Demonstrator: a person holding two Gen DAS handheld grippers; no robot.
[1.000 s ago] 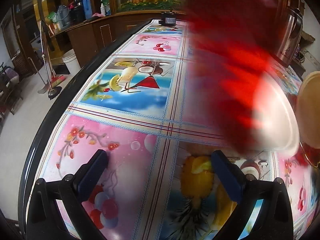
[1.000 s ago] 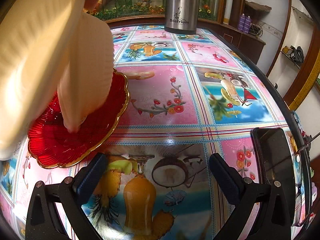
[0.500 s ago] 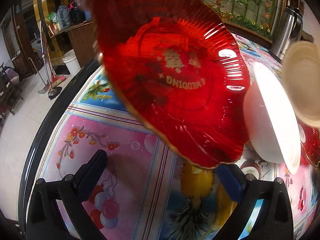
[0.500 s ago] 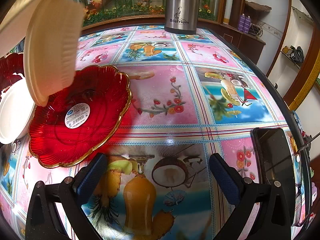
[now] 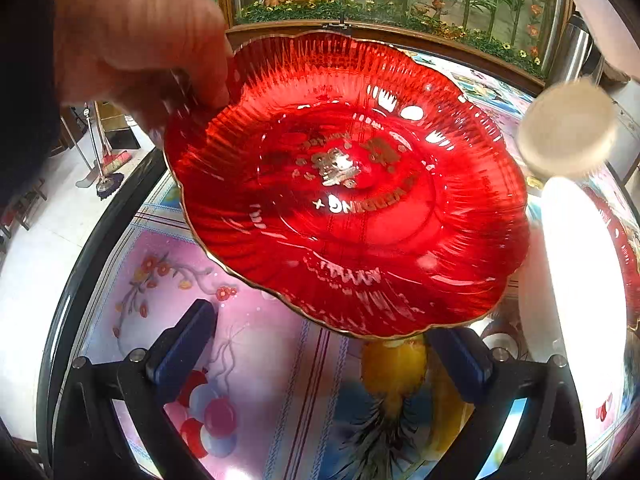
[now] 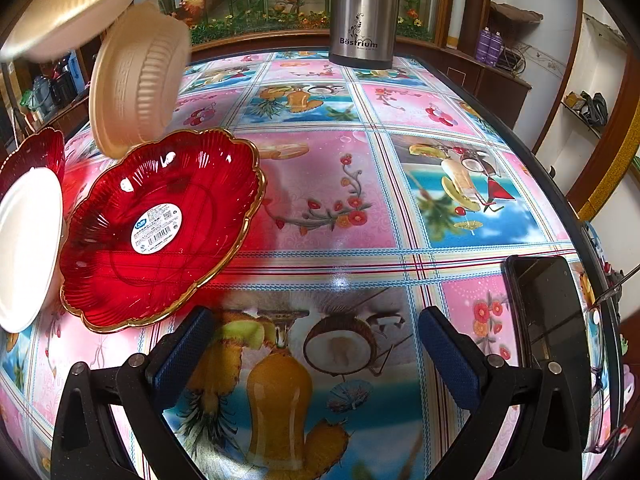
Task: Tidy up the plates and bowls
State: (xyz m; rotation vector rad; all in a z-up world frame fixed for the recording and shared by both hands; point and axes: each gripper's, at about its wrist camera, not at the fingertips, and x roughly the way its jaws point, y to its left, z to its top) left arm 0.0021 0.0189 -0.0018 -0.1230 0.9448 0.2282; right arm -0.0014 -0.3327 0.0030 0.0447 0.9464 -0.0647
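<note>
In the left wrist view a bare hand (image 5: 136,36) holds a red scalloped glass plate (image 5: 348,188) by its rim above the table, just ahead of my open, empty left gripper (image 5: 328,348). A white bowl (image 5: 576,276) stands tilted at the right; a cream bowl (image 5: 566,128) hangs blurred above it. In the right wrist view a second red plate (image 6: 160,228) lies on the table, left of my open, empty right gripper (image 6: 316,344). A cream ribbed bowl (image 6: 136,80) is in the air above it, a cream plate (image 6: 72,8) higher. The white bowl (image 6: 28,248) is at the left edge.
A steel thermos (image 6: 364,12) stands at the table's far end. A black phone (image 6: 548,320) lies near the right edge. The table (image 6: 360,216) has a pictured oilcloth and a dark rim. A broom (image 5: 108,160) stands on the floor at left.
The hand has lowered the red plate towards the table and turned it flatter. The cream bowl has lifted off the second red plate and moved up. Both grippers stay still.
</note>
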